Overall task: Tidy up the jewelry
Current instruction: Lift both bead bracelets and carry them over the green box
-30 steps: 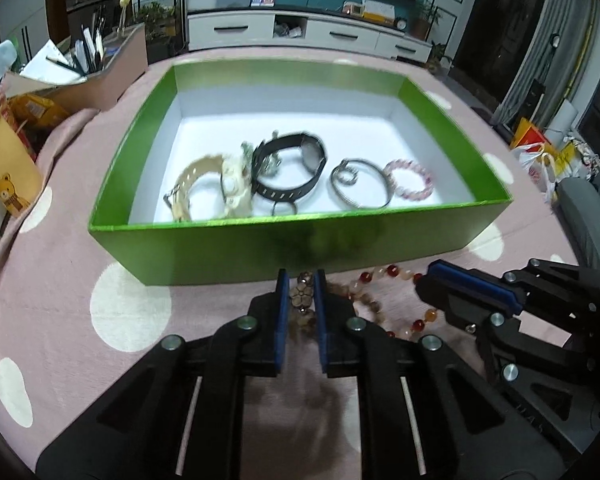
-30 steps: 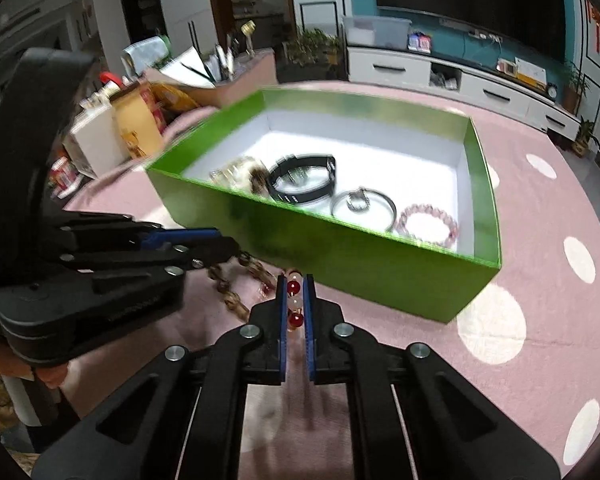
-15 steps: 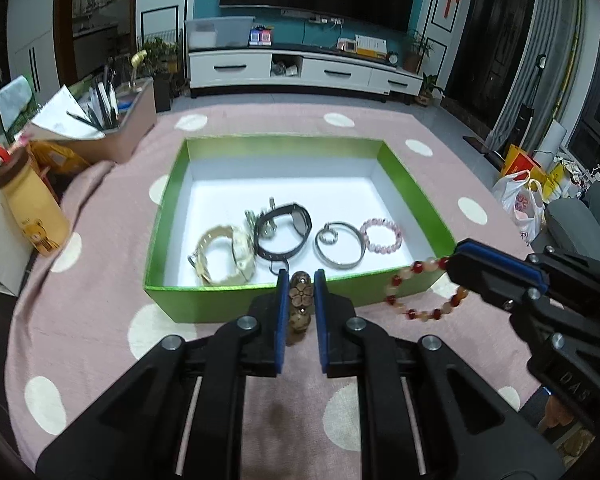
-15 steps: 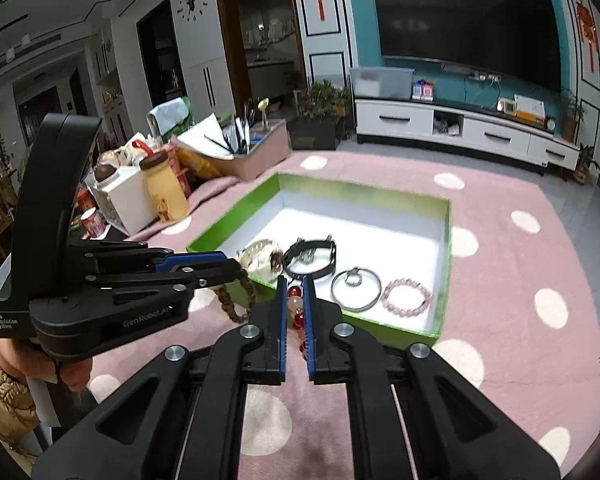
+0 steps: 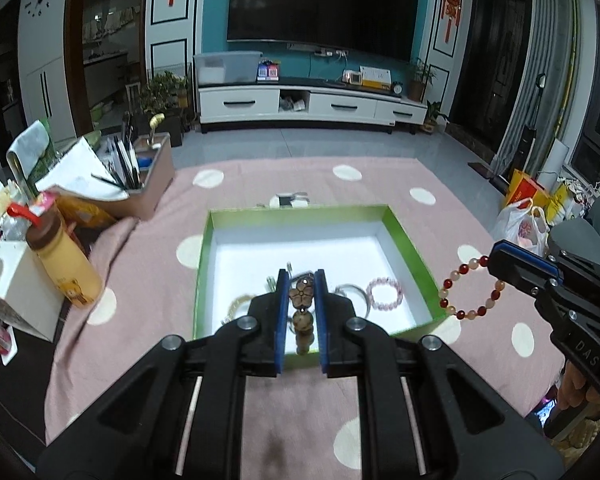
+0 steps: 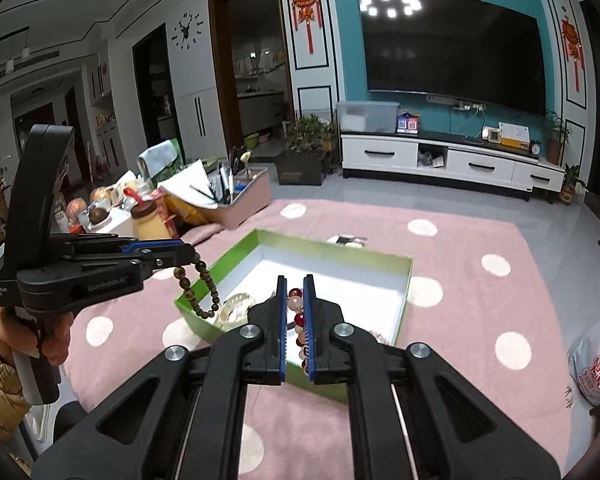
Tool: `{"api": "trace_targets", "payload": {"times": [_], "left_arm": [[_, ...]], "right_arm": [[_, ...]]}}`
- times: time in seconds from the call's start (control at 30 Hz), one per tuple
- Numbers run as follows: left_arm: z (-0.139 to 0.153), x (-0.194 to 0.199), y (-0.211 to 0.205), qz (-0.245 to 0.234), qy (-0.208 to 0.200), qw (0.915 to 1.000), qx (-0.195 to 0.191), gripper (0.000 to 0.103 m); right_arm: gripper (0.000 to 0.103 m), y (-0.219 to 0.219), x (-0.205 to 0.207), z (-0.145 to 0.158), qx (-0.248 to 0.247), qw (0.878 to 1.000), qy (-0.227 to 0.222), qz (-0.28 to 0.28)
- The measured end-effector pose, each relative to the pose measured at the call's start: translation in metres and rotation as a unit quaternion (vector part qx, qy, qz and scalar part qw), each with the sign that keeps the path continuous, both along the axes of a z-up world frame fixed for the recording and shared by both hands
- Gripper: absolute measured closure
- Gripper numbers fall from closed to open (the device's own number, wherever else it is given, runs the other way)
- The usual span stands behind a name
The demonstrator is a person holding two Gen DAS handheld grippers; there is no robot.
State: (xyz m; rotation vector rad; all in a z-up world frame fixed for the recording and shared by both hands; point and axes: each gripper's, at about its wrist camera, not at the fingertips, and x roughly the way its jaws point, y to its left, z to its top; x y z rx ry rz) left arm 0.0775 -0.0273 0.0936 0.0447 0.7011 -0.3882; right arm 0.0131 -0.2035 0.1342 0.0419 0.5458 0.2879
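Observation:
My left gripper (image 5: 301,294) is shut on a brown bead bracelet (image 5: 302,300) with a flower bead, held high above the green box (image 5: 408,240). The bracelet hangs as a loop in the right wrist view (image 6: 198,290) under the left gripper (image 6: 180,258). My right gripper (image 6: 295,300) is shut on a red and pale bead bracelet (image 6: 298,320), which dangles in the left wrist view (image 5: 466,294) from the right gripper (image 5: 496,258), just right of the box. In the white-lined box (image 6: 408,276) lie a pink bead bracelet (image 5: 385,293), a silver bangle (image 5: 354,290) and other pieces, partly hidden.
The box sits on a pink cloth with white dots (image 5: 148,264). At the left stand a yellow bottle (image 5: 66,268), a white carton (image 5: 18,284) and a pen holder box (image 5: 140,184). A small dark item (image 5: 288,199) lies beyond the box. Bags (image 5: 524,224) sit at the right.
Both grippers have risen well above the table, each lifting its bracelet off the cloth. The box now looks smaller and farther below.

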Motion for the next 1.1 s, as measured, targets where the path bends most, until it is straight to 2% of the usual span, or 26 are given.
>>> {"api": "trace_targets", "payload": {"times": [0.37,0.73,1.1], "left_arm": [[0.016,0.022,-0.009,0.004,-0.009,0.9999,0.007,0.091],[0.009,0.041,-0.014,0.007,-0.005,0.9999,0.014,0.091],[-0.013,0.068,-0.014,0.016,0.012,0.9996,0.021,0.091]], "right_arm": [[0.096,-0.016,0.020,0.012,0.008,1.000,-0.012,-0.017],[0.096,-0.022,0.035,0.006,0.010,1.000,-0.006,-0.021],[0.096,-0.023,0.058,-0.009,0.012,1.000,0.014,-0.026]]}}
